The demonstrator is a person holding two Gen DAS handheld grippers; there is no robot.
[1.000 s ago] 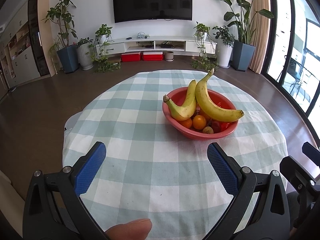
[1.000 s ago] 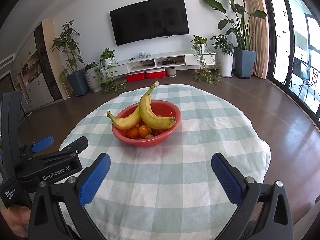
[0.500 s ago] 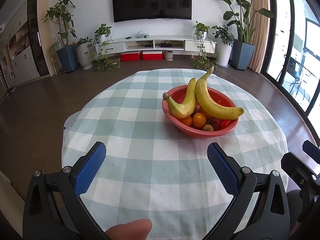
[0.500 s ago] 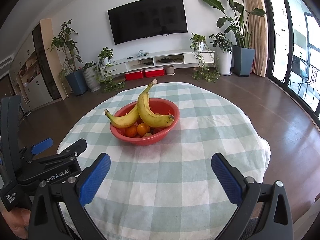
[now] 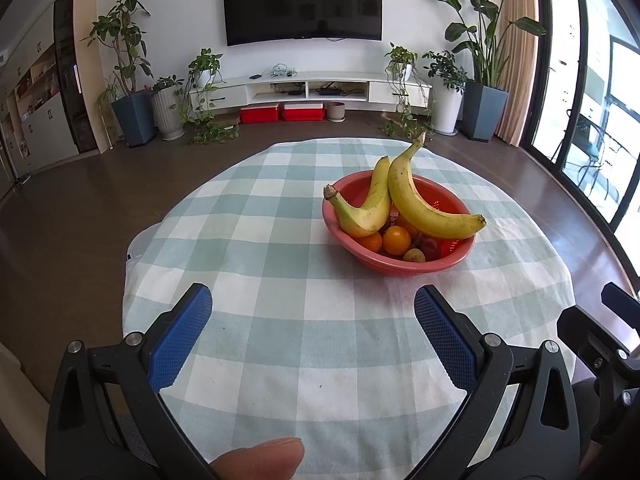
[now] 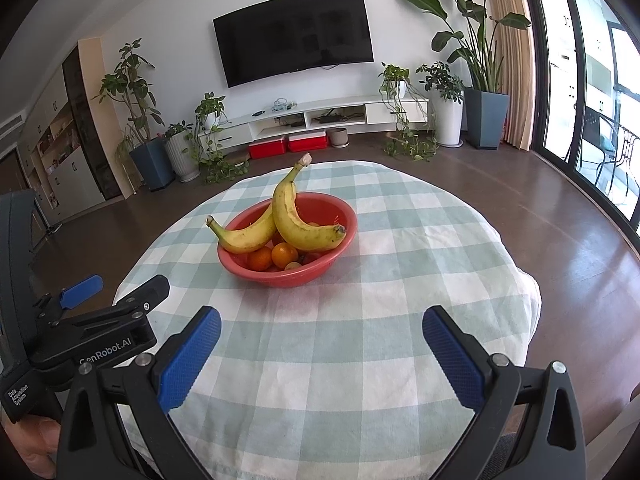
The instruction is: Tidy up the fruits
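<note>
A red bowl [image 5: 400,266] is seen standing on the round desk [image 5: 280,264], which is covered by a green-and-white checked cloth; the bowl lies on the far right part of the desk in the left wrist view and left of centre in the right wrist view; two bananas [image 5: 424,208] are laid across its rim, crossing near their far ends, and small oranges [image 5: 396,240] with some other small fruits are held beneath them inside the bowl; the left gripper [image 5: 314,320] is held wide open over the near edge of the cloth, with nothing between its blue pads [image 5: 180,340]; the right gripper [image 6: 320,340] is likewise spread wide and empty, well apart from the bowl; a thumb tip [image 5: 260,458] is seen at the lower edge of the left wrist view; a dark television [image 6: 296,30] is mounted on the far wall, and potted plants [image 6: 476,80] are ranged along it
</note>
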